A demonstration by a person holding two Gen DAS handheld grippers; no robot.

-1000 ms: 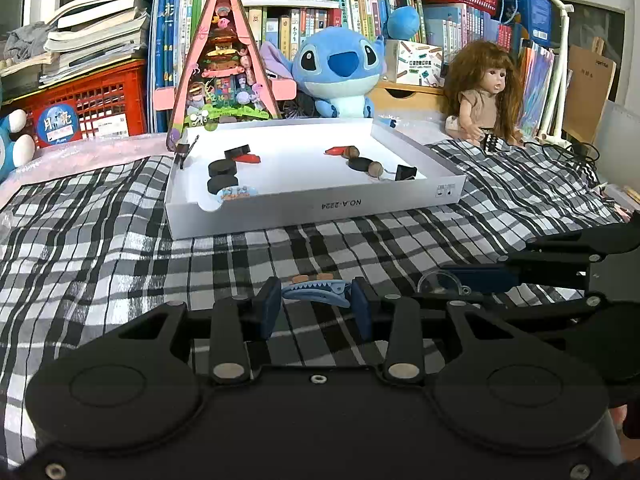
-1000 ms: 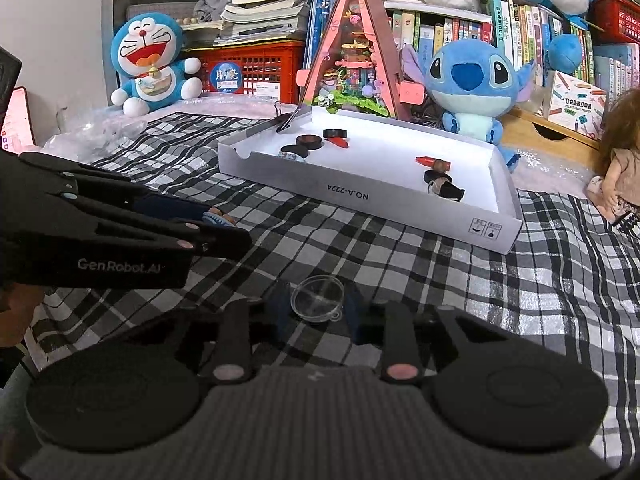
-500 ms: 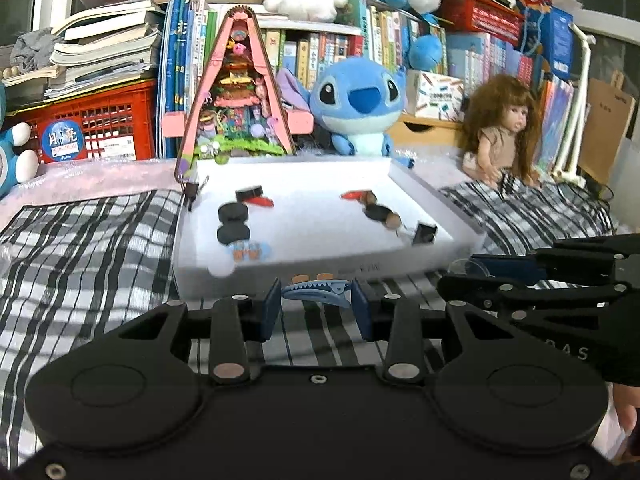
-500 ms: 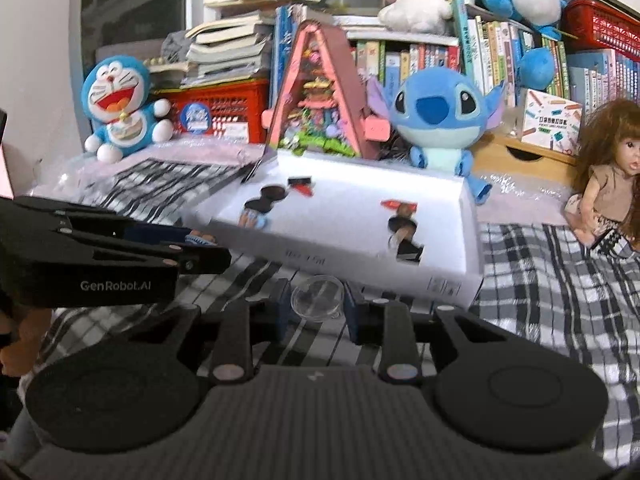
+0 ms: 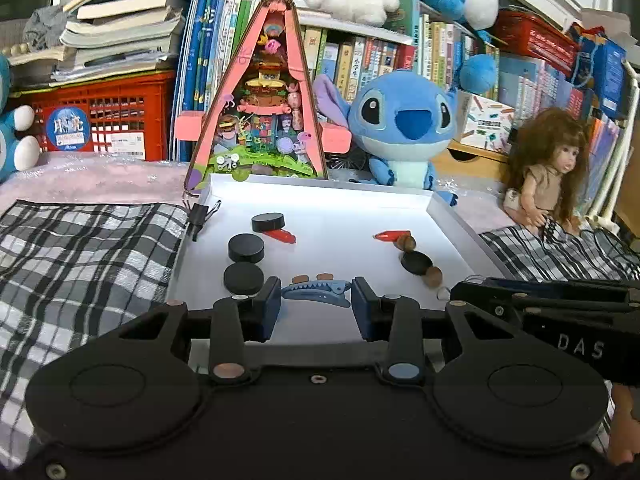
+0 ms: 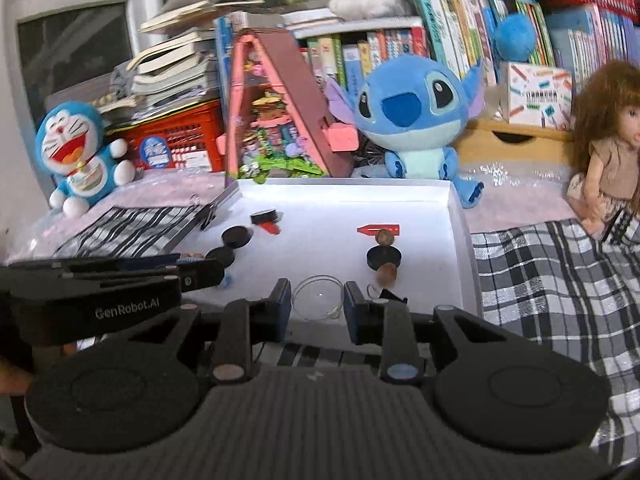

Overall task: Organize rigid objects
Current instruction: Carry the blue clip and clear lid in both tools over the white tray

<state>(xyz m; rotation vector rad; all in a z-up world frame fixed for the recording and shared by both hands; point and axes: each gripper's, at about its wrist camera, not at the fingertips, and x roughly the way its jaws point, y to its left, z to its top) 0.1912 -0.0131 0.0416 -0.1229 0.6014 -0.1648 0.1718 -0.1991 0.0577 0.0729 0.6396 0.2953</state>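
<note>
Both grippers point forward and tilted downward, side by side over the near edge of the white tray [image 5: 452, 220], left gripper to the left, right gripper to the right.

Left gripper [image 5: 316, 302]: jaws nearly closed, clamped on a blue hair clip [image 5: 316, 295]. The clip lies crosswise between the two blue pads, one end against each pad, toothed edge up. It is carried above the tray's near edge, clear of the tray floor.

Right gripper [image 6: 316, 302]: jaws nearly closed, gripping a clear round dish [image 6: 318, 298]. The rim of the dish touches both pads; it appears roughly level. It sits over the tray's near edge, toward the near right corner.

In the left wrist view the right gripper enters from the right as a dark bar, its tip over the tray's near right part. In the right wrist view the left gripper enters from the left, its tip over the near left part of the tray.

Tray contents: three black discs [image 5: 246, 247] in a line along the left side; a red piece [image 5: 280, 235] beside the farthest disc; on the right side a second red piece [image 5: 390, 235], another black disc [image 5: 416, 262] and two brown nut-like pieces [image 5: 433, 276]. A black binder clip [image 5: 199, 216] grips the tray's far left corner.

The tray rests on a black-and-white plaid cloth [image 5: 80, 248]. Behind the tray's far edge stand a blue plush toy [image 5: 404, 120] and a pink triangular model [image 5: 260, 120].
</note>
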